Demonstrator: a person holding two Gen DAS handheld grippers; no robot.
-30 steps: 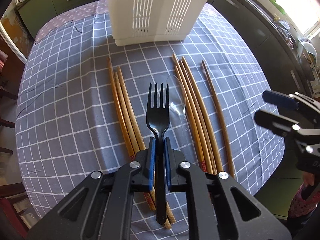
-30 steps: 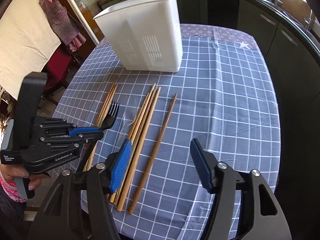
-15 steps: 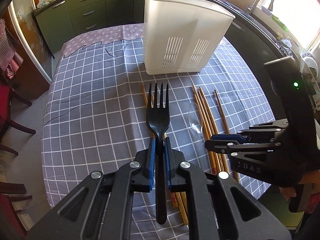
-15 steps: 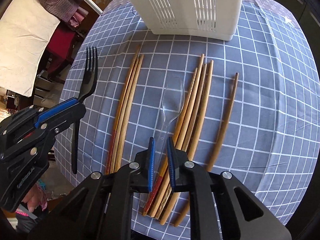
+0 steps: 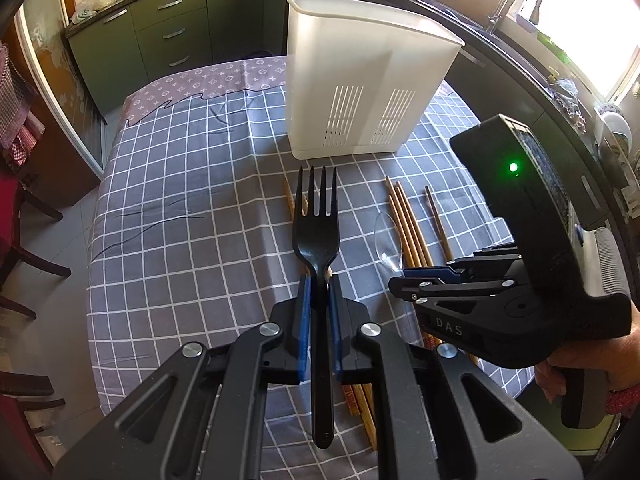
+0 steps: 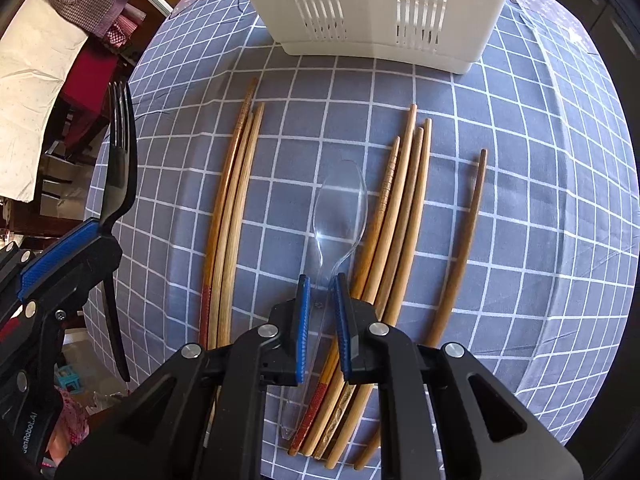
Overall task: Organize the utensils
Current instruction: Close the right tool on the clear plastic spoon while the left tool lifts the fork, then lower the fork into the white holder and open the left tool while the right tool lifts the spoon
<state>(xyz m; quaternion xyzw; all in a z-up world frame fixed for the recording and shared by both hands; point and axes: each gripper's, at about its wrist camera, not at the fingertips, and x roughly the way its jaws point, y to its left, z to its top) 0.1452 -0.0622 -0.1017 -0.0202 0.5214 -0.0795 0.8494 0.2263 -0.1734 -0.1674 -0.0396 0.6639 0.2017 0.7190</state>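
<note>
My left gripper is shut on a black plastic fork and holds it above the table, tines toward the white slotted utensil holder. The fork also shows at the left of the right wrist view. My right gripper is shut on the handle of a clear plastic spoon, low over the checked cloth. Wooden chopsticks lie in two bundles, left and right of the spoon, with a single darker one further right.
The grey checked tablecloth covers an oval table. The utensil holder stands at the far end. Green kitchen cabinets and a dark counter lie behind. Chairs stand to the left of the table.
My left gripper has lifted the fork higher and back, so the holder's rim shows. My right gripper has gone from open to shut on the clear spoon's handle.
</note>
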